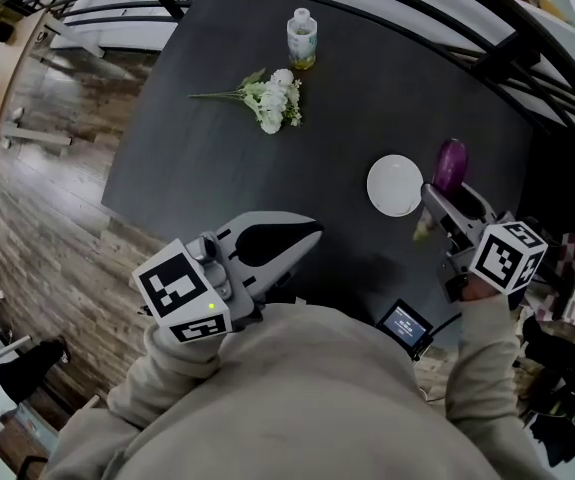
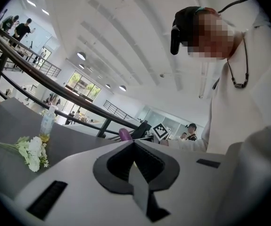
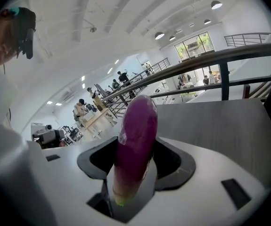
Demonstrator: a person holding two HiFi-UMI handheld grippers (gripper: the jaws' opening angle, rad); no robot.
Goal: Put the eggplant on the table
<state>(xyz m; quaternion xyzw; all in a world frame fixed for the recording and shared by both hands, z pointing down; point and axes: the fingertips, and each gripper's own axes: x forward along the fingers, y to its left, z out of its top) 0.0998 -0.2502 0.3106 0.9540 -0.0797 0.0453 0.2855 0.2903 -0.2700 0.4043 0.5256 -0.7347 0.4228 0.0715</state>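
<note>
A purple eggplant point(image 1: 450, 164) with a pale green stem end is clamped lengthwise in my right gripper point(image 1: 437, 200), over the dark table point(image 1: 197, 168) just right of a white plate point(image 1: 395, 185). In the right gripper view the eggplant point(image 3: 136, 140) fills the gap between the jaws, its purple end pointing away from the camera. My left gripper point(image 1: 305, 231) hangs over the table's near edge, shut with nothing in it; in the left gripper view its gripper point(image 2: 134, 144) has the pads touching. That view also catches the eggplant point(image 2: 124, 134) in the distance.
A bunch of white flowers point(image 1: 272, 99) lies mid-table and a small bottle point(image 1: 302, 38) stands behind it. A black railing point(image 1: 487, 63) curves along the far side. A small lit screen device point(image 1: 405, 325) sits at the near edge. Wooden floor point(image 1: 37, 218) lies to the left.
</note>
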